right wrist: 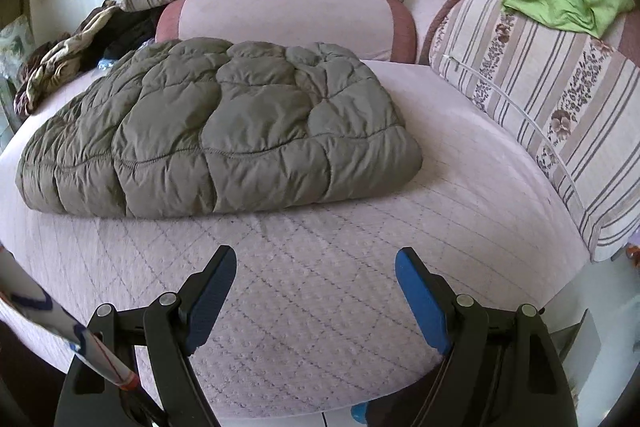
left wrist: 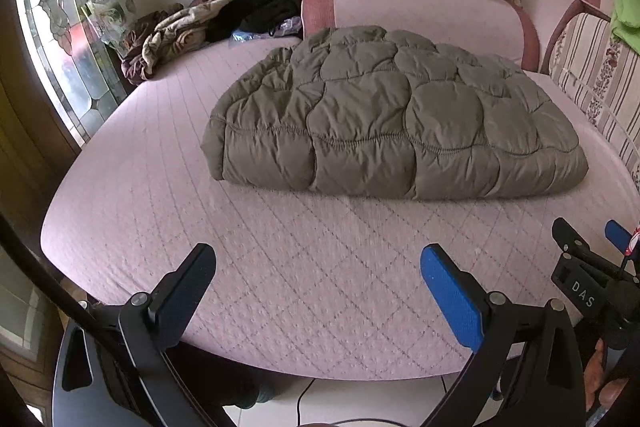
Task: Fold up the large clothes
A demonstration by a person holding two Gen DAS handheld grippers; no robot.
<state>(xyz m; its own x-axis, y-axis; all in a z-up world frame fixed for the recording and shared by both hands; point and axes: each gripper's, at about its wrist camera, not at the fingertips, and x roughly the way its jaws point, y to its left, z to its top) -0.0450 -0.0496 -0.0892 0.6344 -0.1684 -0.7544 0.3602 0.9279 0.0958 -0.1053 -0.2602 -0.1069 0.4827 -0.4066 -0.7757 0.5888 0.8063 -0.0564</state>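
Pink quilted bed [left wrist: 140, 227] fills both views. We see the olive quilted jacket [left wrist: 392, 119], folded into a thick bundle, lying ahead of both grippers, its long axis running left to right. Left gripper [left wrist: 316, 259] and right gripper [right wrist: 316, 263] stand spread and empty, about equally short of its near edge.

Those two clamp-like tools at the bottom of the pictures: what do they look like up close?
Each is a black two-finger gripper. The left gripper and the right gripper have flat, tapering fingers faced with textured blue pads, hinged on black arms with round silver pivot pins. In the left view, the right gripper's black body carries white letters "DAS".
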